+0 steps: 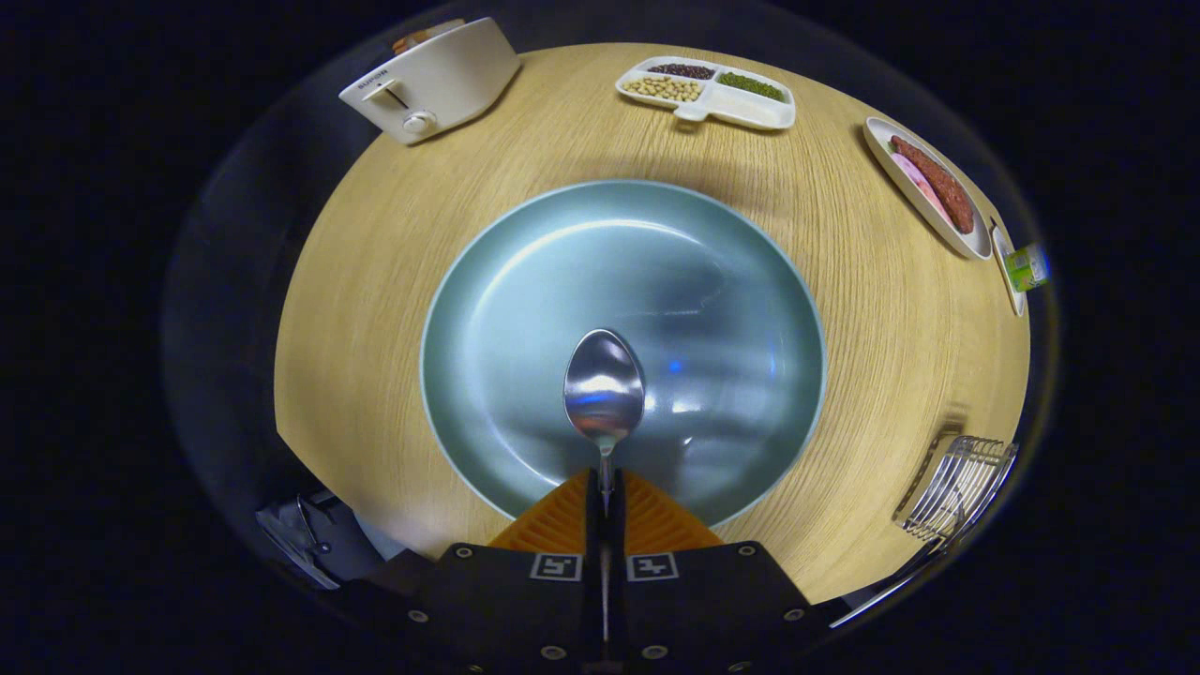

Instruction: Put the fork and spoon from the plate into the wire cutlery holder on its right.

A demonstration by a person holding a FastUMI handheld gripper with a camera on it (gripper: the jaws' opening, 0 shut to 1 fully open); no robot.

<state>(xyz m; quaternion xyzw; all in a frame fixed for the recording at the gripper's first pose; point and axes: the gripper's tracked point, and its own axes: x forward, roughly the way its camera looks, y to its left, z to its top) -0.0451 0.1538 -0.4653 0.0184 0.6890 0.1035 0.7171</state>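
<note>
The spoon (604, 389) is being held by its handle between the closed orange fingers (656, 520) of the tool (605, 497), its bowl reaching ahead over the blue-grey plate (487, 375). The wire cutlery holder (956, 487) is being seen to the tool's right on the wooden bench (844, 187).

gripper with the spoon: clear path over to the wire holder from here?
Probably yes. The gripper is shut on the spoon above the plate; the wire holder stands off to the right, with bare table between.

Brand lettering on the white toaster (433, 80), not legible
</note>
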